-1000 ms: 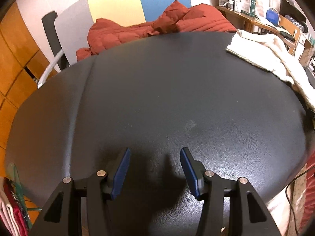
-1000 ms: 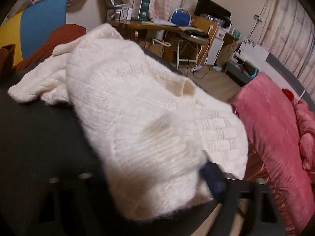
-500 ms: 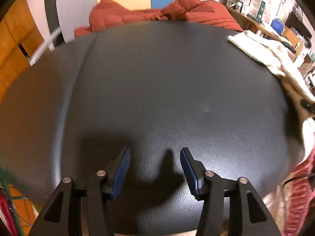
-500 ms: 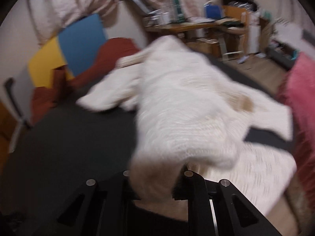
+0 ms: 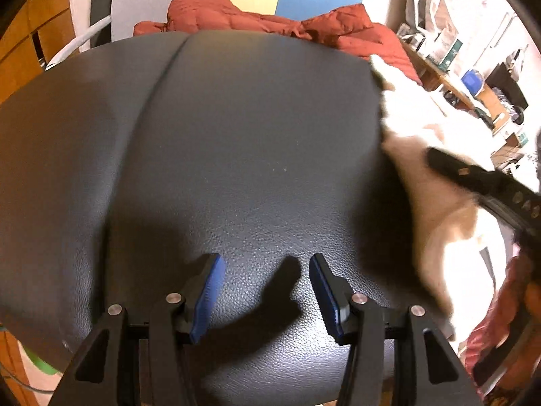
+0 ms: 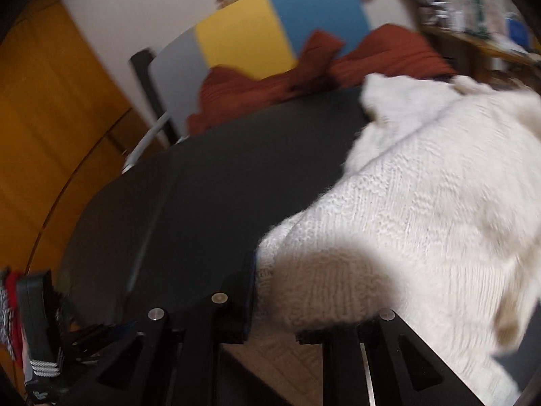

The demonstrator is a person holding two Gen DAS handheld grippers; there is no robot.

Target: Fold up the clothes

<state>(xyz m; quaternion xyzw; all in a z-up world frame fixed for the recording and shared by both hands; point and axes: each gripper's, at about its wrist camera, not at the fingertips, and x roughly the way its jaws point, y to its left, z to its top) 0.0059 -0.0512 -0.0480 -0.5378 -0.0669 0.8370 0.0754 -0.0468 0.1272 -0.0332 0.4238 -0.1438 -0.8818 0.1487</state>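
A white knit sweater (image 6: 422, 203) lies bunched over the right part of the black leather surface (image 6: 203, 186). My right gripper (image 6: 304, 291) is shut on a thick fold of it; the fabric covers its right finger. In the left wrist view the sweater (image 5: 412, 118) shows blurred at the right edge, with the right gripper (image 5: 473, 176) reaching in over it. My left gripper (image 5: 265, 264) stands open just above the bare black surface (image 5: 236, 135), with nothing between its blue pads (image 5: 209, 291). It is well left of the sweater.
A red quilted jacket (image 5: 270, 20) is heaped at the surface's far edge, before grey, yellow and blue panels (image 6: 243, 34). A cluttered desk (image 5: 449, 77) stands at the far right, orange wooden cabinets (image 6: 50, 118) at the left. Pink fabric (image 5: 500, 321) hangs off the near right.
My right gripper closed on the sweater and swept it leftward over the black surface. My left gripper stayed open, tilted further down and drew closer to the surface.
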